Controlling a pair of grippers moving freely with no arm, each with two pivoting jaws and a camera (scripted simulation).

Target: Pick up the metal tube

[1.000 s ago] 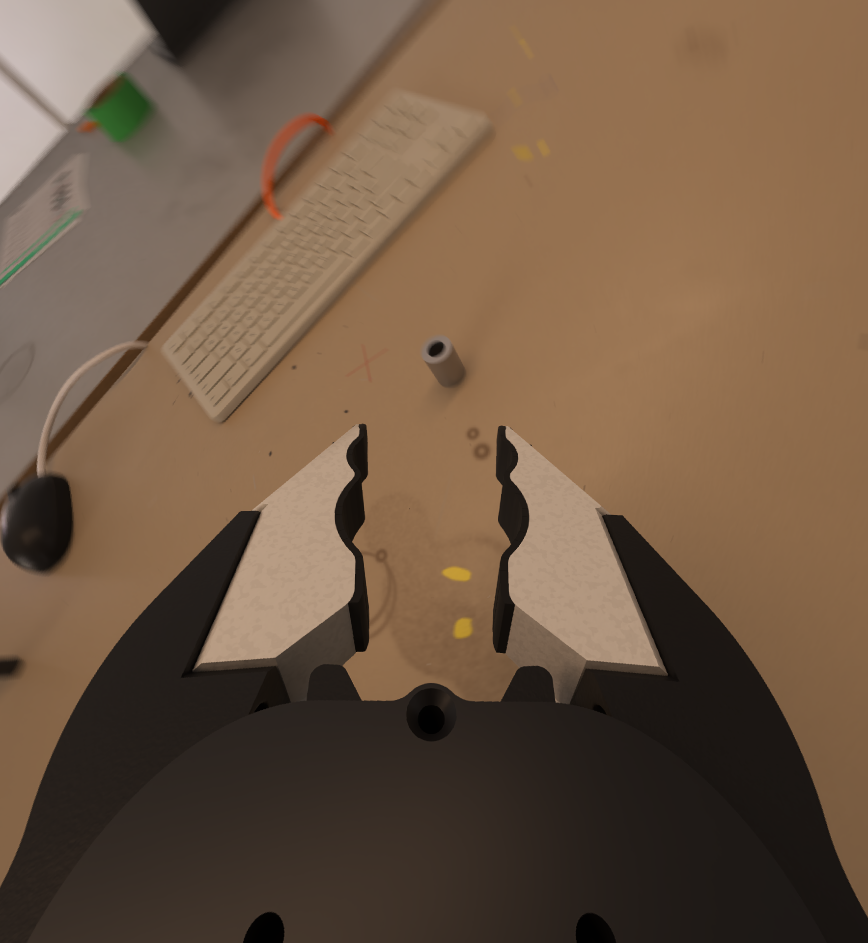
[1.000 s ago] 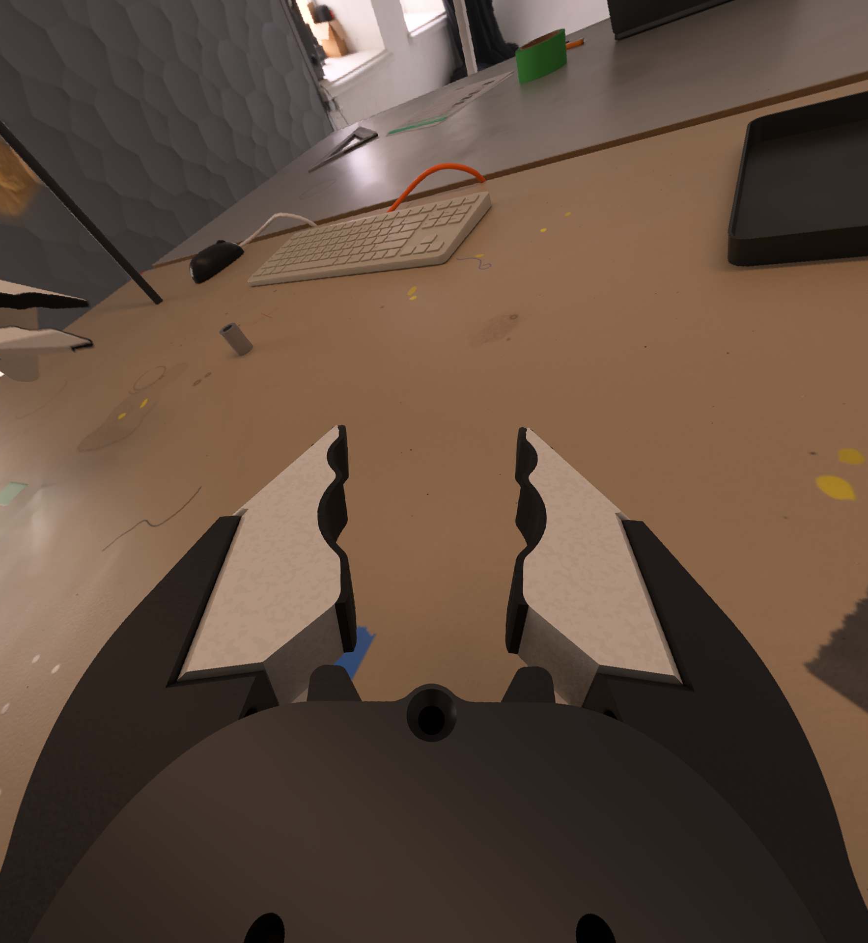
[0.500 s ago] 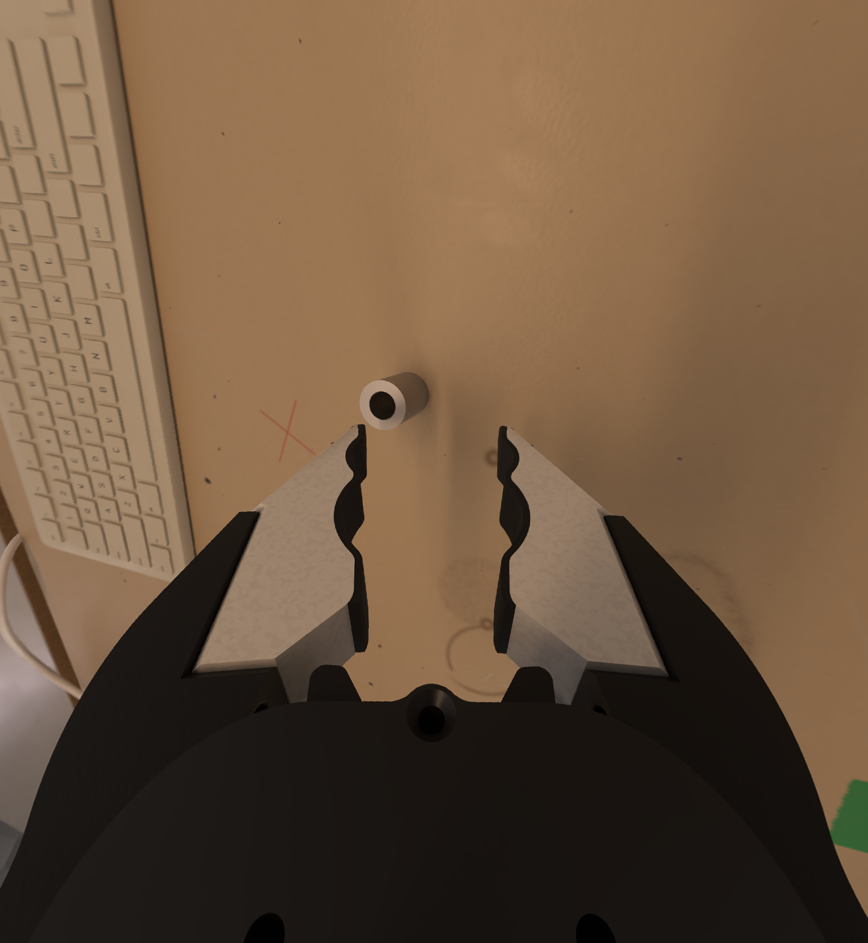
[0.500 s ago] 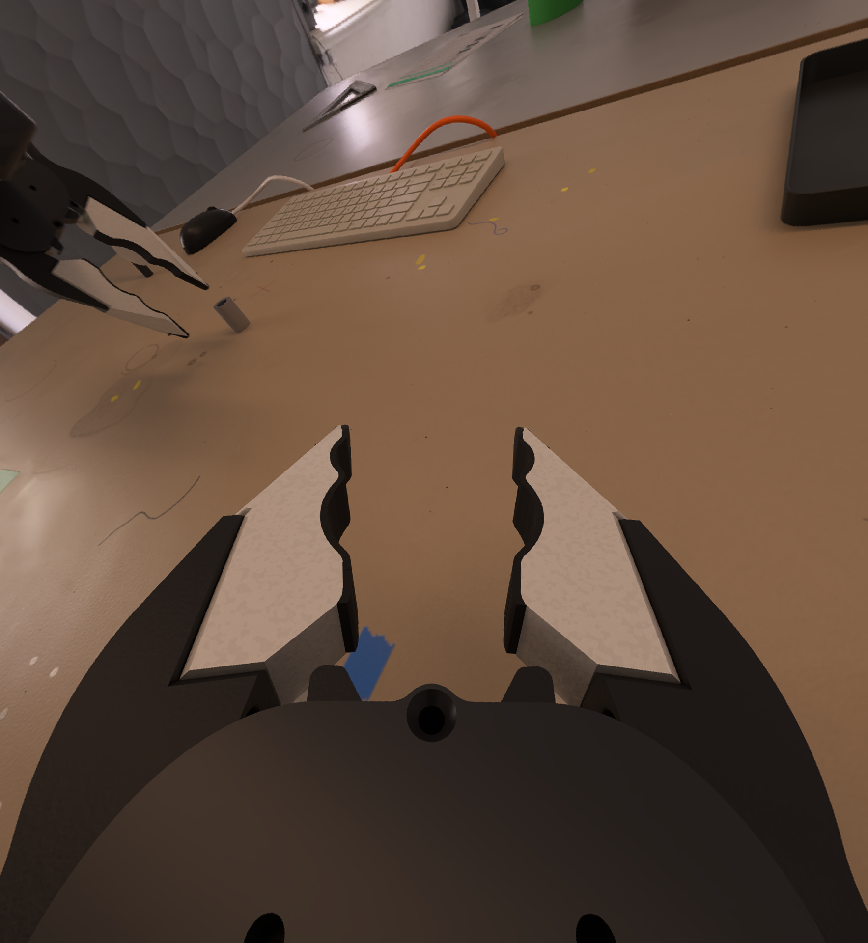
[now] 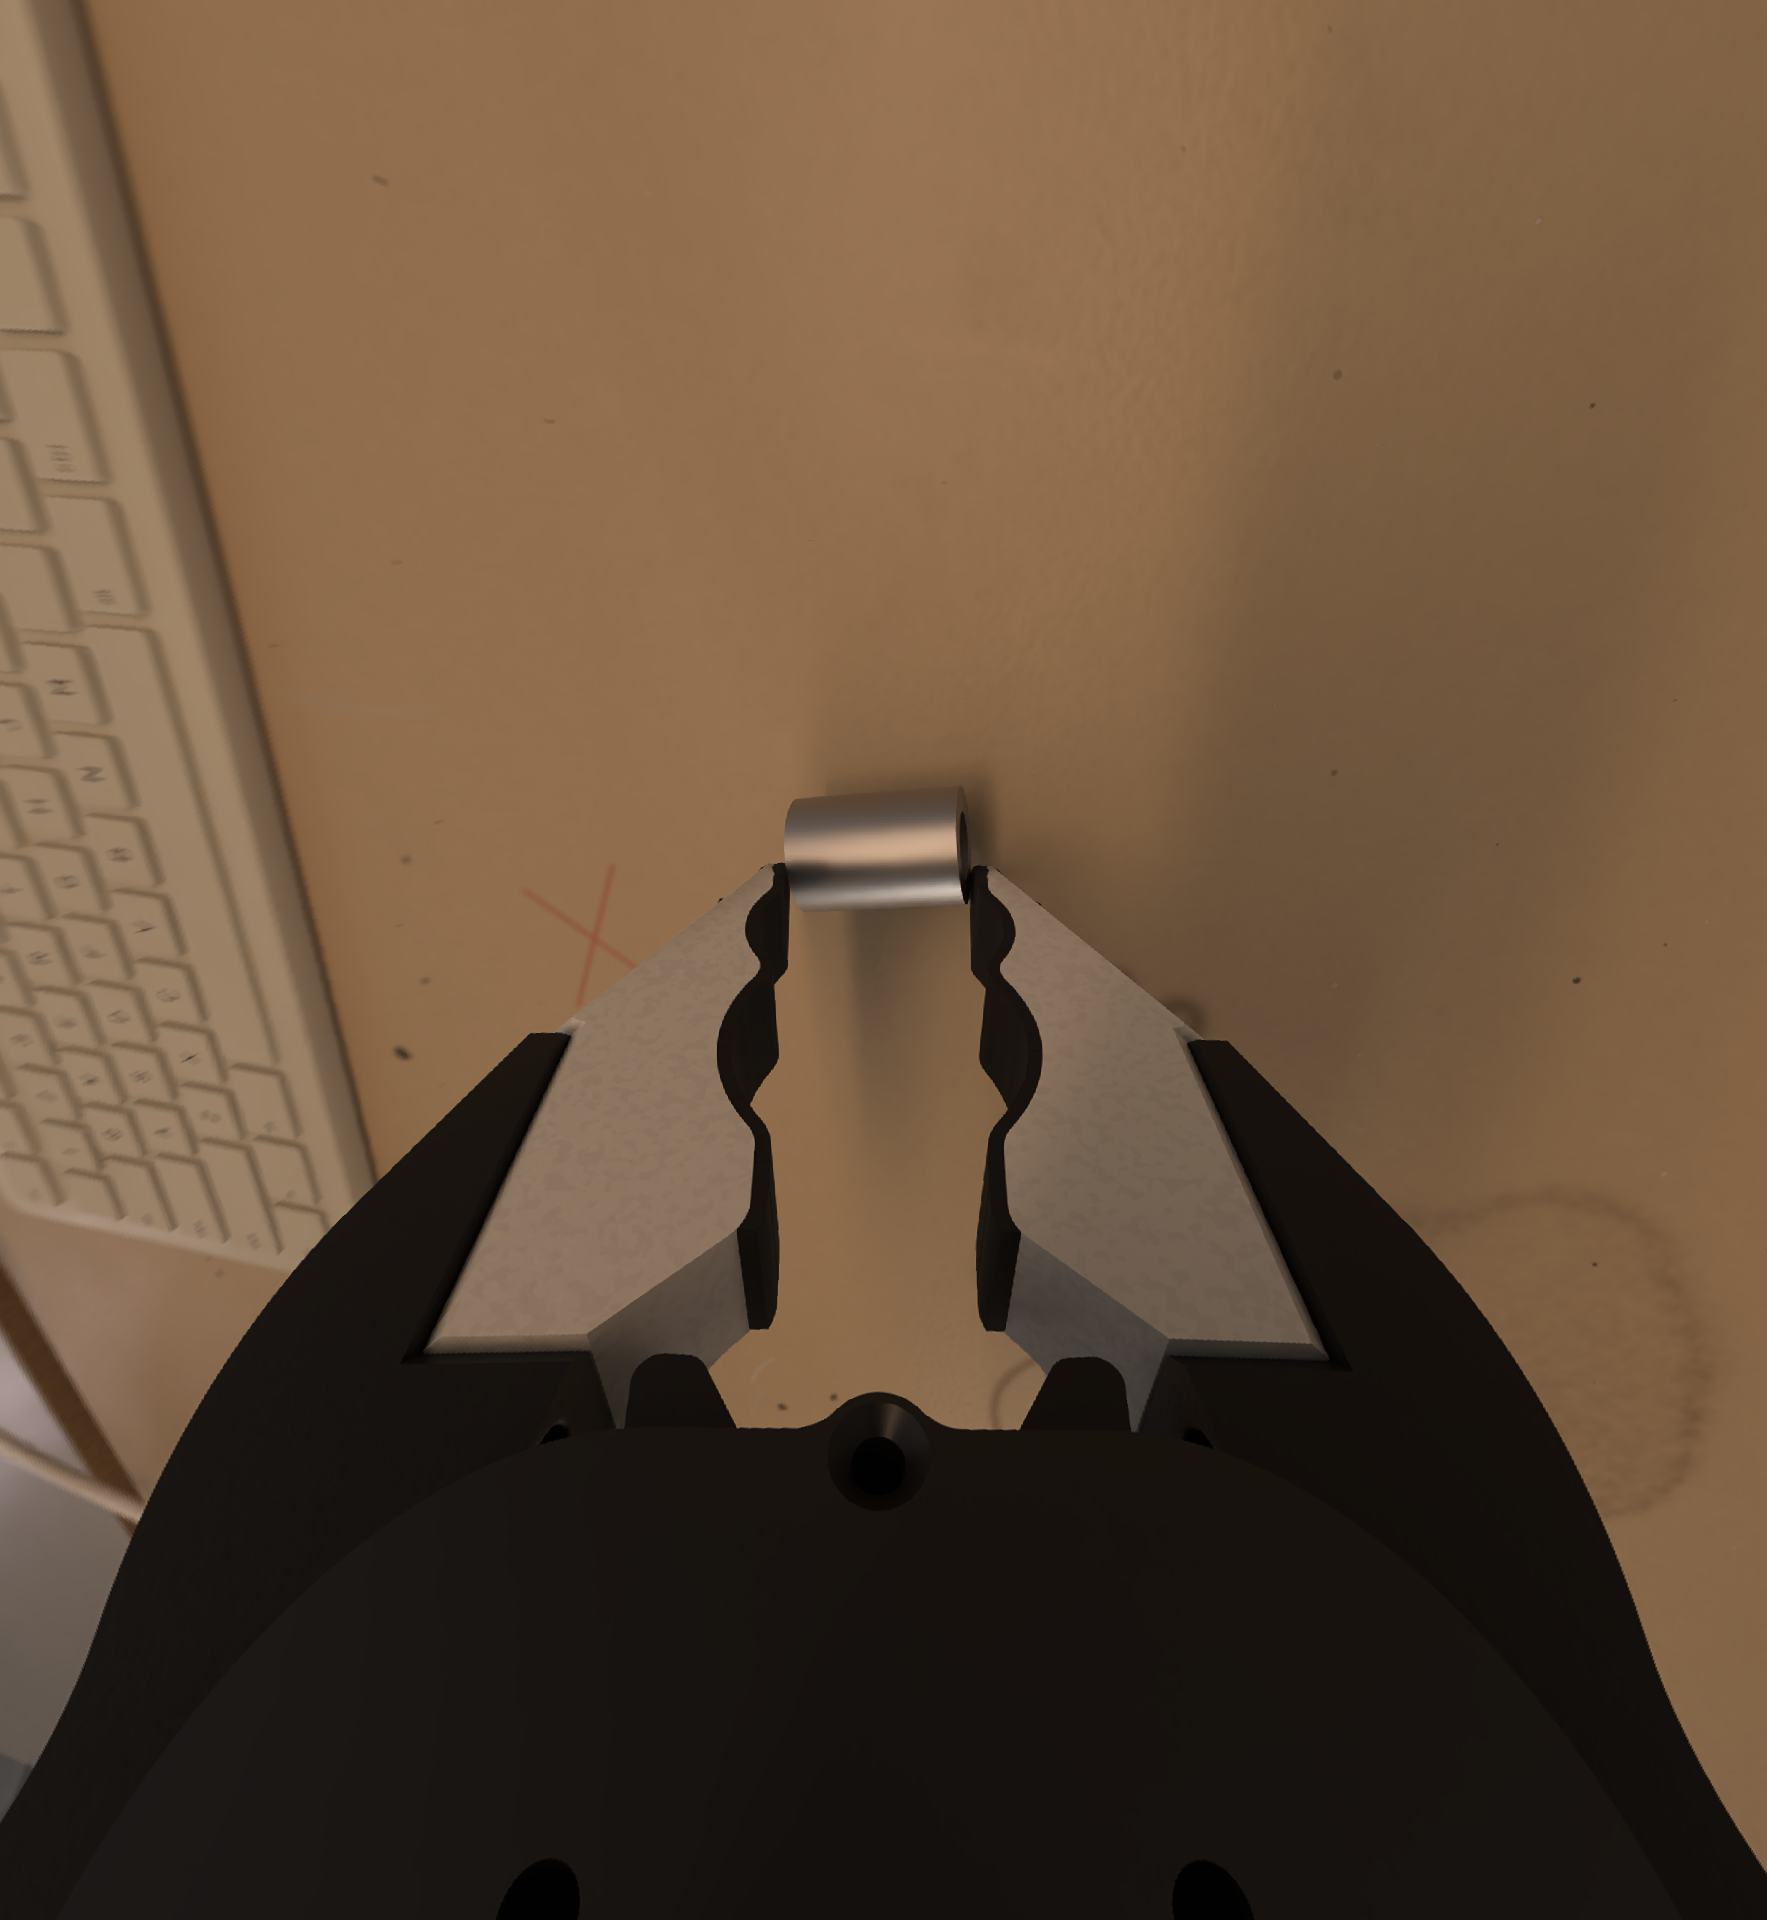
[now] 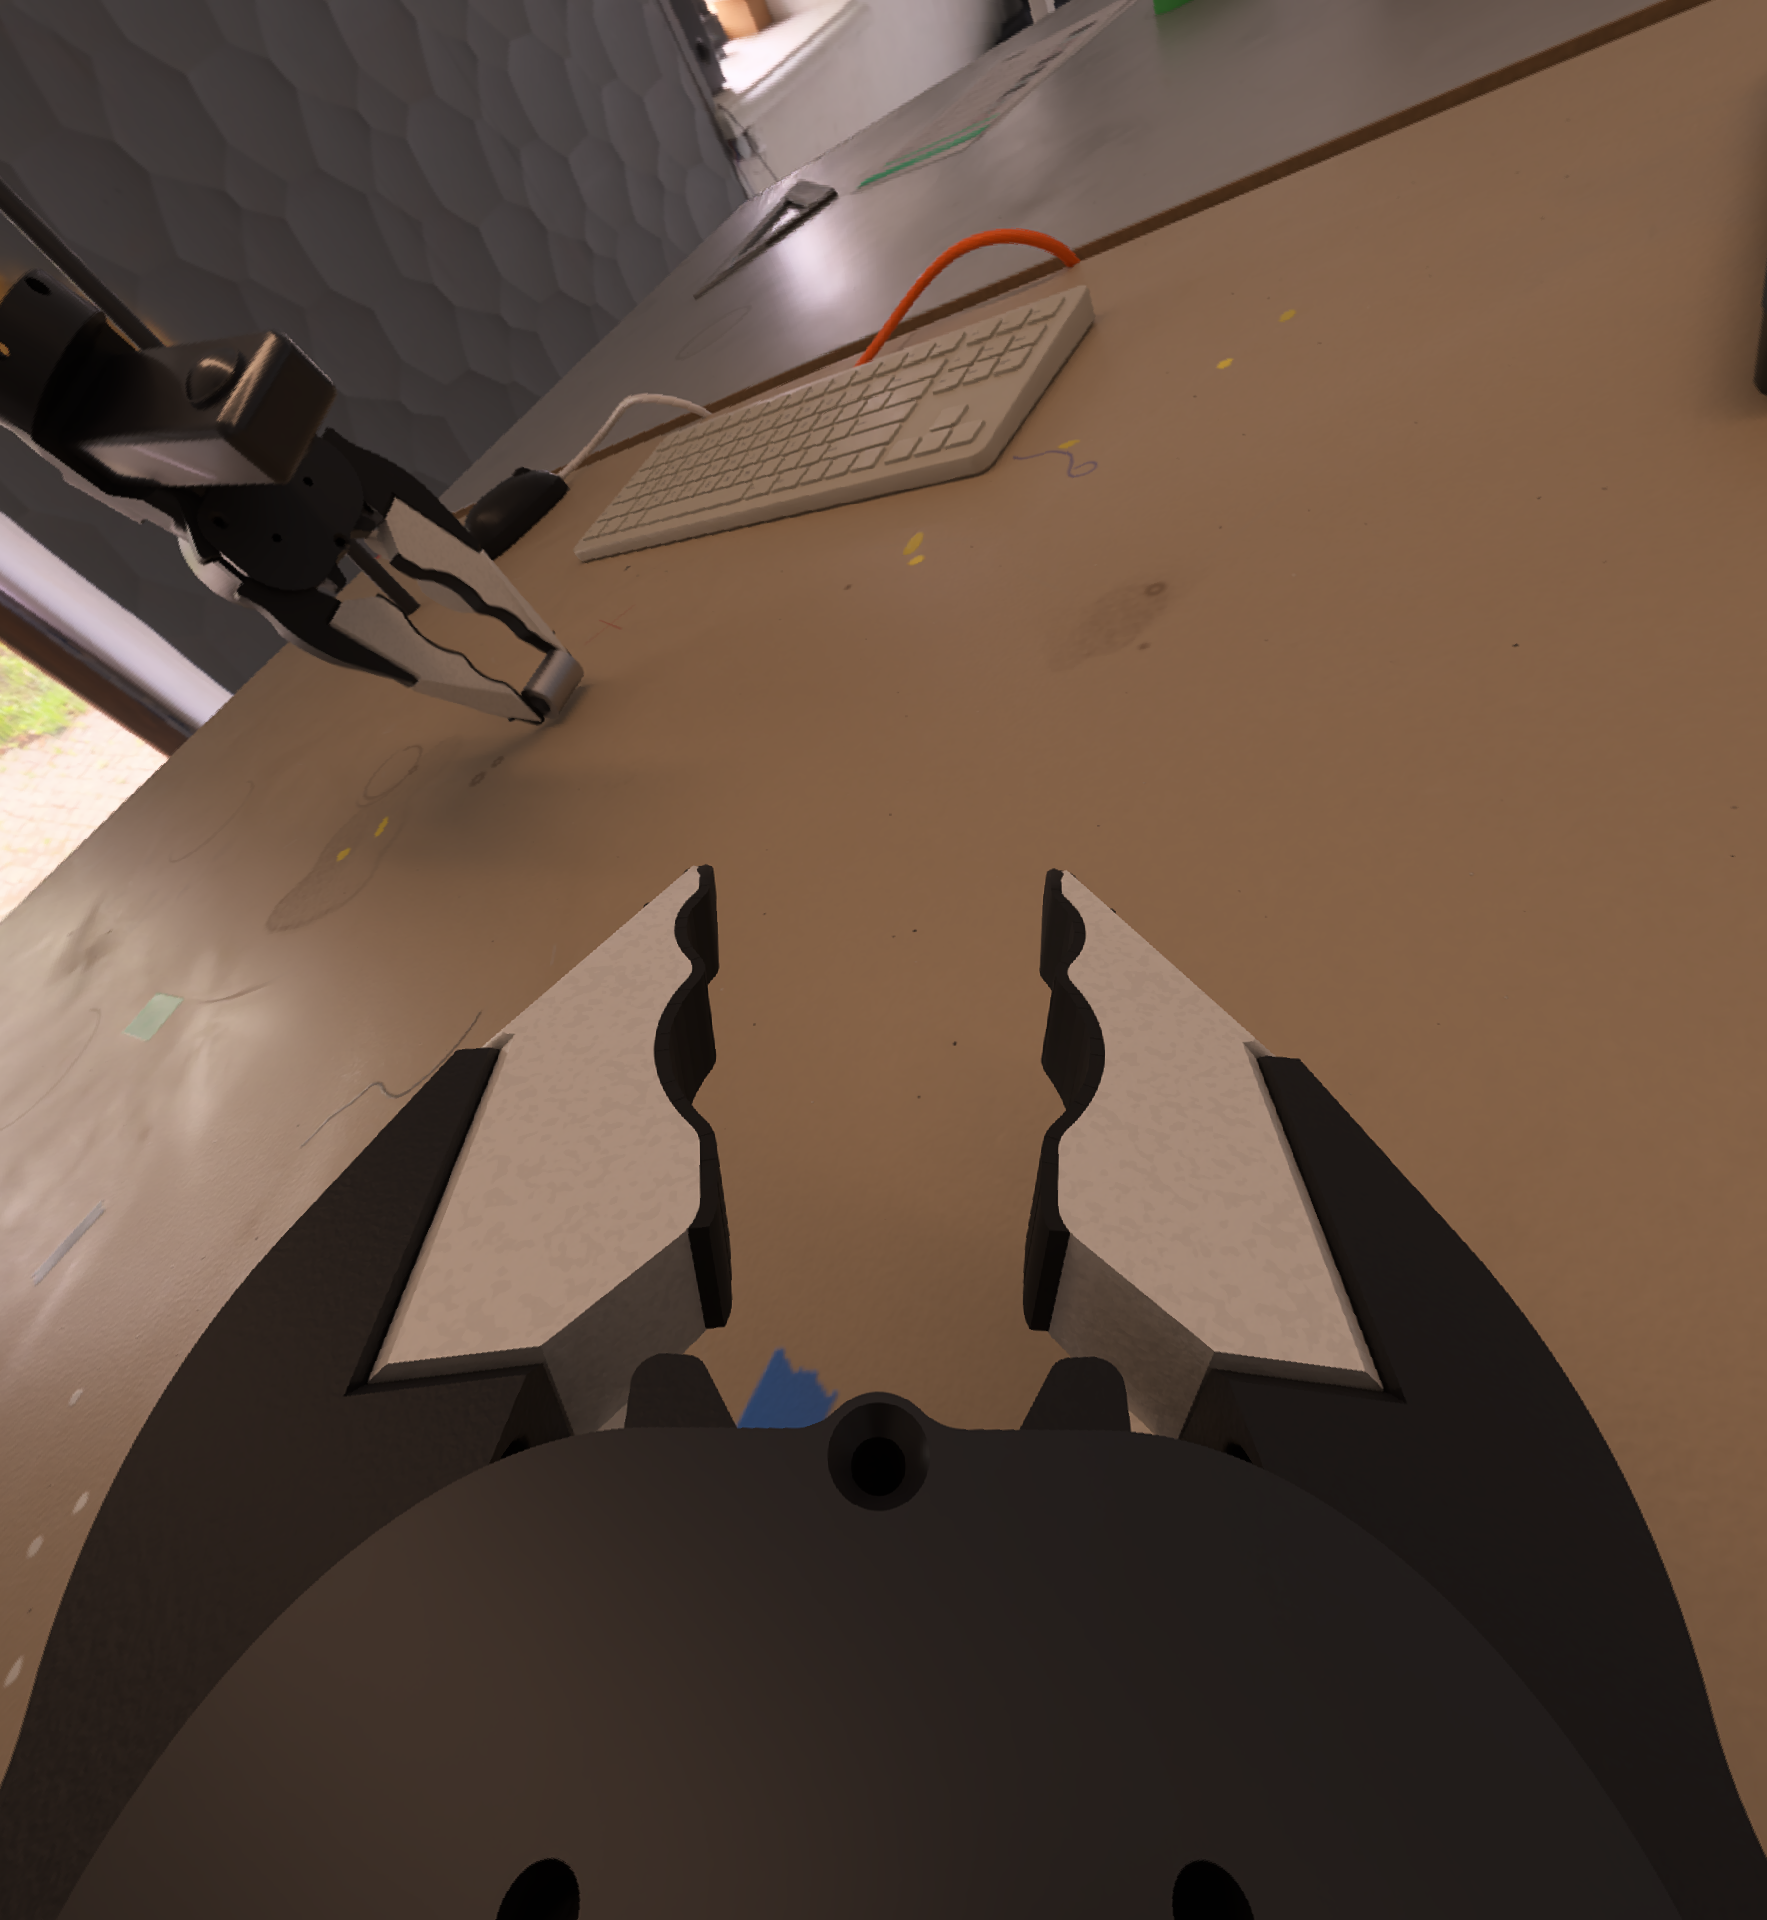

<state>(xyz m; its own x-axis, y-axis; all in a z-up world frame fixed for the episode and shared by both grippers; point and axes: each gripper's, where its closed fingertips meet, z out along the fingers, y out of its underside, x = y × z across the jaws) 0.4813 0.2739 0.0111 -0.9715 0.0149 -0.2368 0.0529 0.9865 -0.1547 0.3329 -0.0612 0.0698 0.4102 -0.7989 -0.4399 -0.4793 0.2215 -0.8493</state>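
While the left hand-held gripper (image 5: 879,883) pinches the metal tube (image 5: 874,865) endwise, a keyboard (image 5: 79,727) lies near; the right hand-held gripper (image 6: 879,883) gapes empty.

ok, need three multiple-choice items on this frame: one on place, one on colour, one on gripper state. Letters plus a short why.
1. Where is the metal tube?
A. at the left gripper's fingertips
B. on the keyboard
C. under the right gripper

2. What colour is the cable arching behind the keyboard?
A. blue
B. orange
C. green

3. How does the right gripper stand?
A. shut on the tube
B. shut on nothing
C. open, holding nothing

Key: 1 A, the tube lies crosswise between the left fingertips on the table; 2 B, the right wrist view shows an orange arc; 3 C, bare table shows between its spread fingers.
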